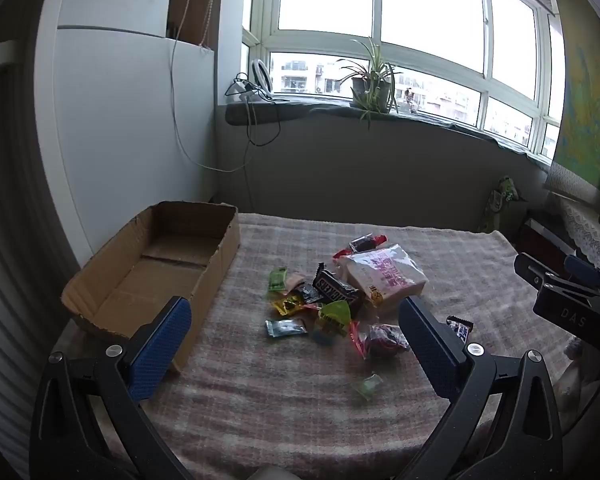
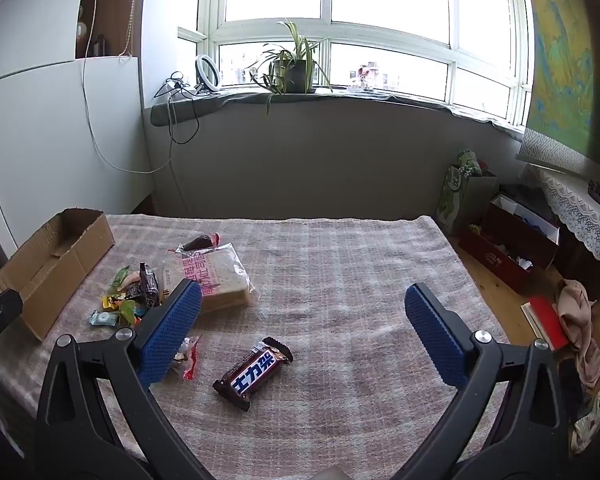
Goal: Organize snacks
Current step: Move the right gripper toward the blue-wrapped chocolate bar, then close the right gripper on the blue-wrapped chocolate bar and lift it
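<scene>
Left gripper (image 1: 296, 332): fingers spread wide, nothing between them; it hangs over the near part of the cloth, aimed at the heap at centre frame.
Right gripper (image 2: 304, 328): also spread and empty; the bar sits between and below its fingers in the lower centre of its view, not touched.
Bar (image 2: 253, 373): a dark Snickers wrapper lying flat and alone on the cloth (image 2: 340, 264), apart from the heap.
Heap (image 1: 328, 300): small sweets, a second Snickers and a clear bread pack (image 1: 384, 276) overlapping each other; one green sweet (image 1: 367, 385) lies loose nearer the camera.
Box (image 1: 156, 268): open cardboard tray at left of frame, standing on the cloth's left edge; nothing is visible inside it.
Task standing: by my reckoning no snack is in the box yet, so sorting has barely begun.
Risk, heap: wrappers overlap, so a pinch there could drag a neighbour or lift two at once.
Risk, bar: a glossy, flat wrapper may slide from the pads, or the fingers may snag the soft cloth.
Risk, box: it is light and near the edge, so a knock could shove it off.
</scene>
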`<act>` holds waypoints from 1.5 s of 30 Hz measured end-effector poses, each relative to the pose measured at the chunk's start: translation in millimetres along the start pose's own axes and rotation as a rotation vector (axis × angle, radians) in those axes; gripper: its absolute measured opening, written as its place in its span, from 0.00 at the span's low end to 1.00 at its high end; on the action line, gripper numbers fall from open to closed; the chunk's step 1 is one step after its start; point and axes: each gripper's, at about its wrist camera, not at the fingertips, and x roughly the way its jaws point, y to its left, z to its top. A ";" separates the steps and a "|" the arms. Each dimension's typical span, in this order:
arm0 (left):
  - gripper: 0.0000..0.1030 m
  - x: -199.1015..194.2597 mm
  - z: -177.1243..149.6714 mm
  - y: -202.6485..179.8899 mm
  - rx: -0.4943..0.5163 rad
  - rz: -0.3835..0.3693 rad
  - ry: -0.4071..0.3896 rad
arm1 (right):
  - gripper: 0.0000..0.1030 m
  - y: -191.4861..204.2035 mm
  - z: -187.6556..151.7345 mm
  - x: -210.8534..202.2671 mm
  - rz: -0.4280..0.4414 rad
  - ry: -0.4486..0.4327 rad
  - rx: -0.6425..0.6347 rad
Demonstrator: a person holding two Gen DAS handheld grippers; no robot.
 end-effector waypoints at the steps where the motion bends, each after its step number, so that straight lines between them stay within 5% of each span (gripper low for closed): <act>1: 0.99 0.1 0.0 -0.1 0.000 0.000 -0.001 | 1.00 0.1 0.0 0.3 -0.001 -0.002 0.001; 23: 0.99 21.0 -16.4 22.4 -0.029 -0.018 0.109 | 1.00 -15.7 -17.7 24.4 0.077 0.087 -0.048; 33: 0.80 39.6 -38.3 24.6 -0.030 -0.088 0.222 | 0.85 -31.5 -46.9 48.0 0.169 0.266 -0.011; 45: 0.50 69.8 -60.6 -36.9 0.182 -0.309 0.343 | 0.85 -2.3 -63.8 86.0 0.289 0.418 0.080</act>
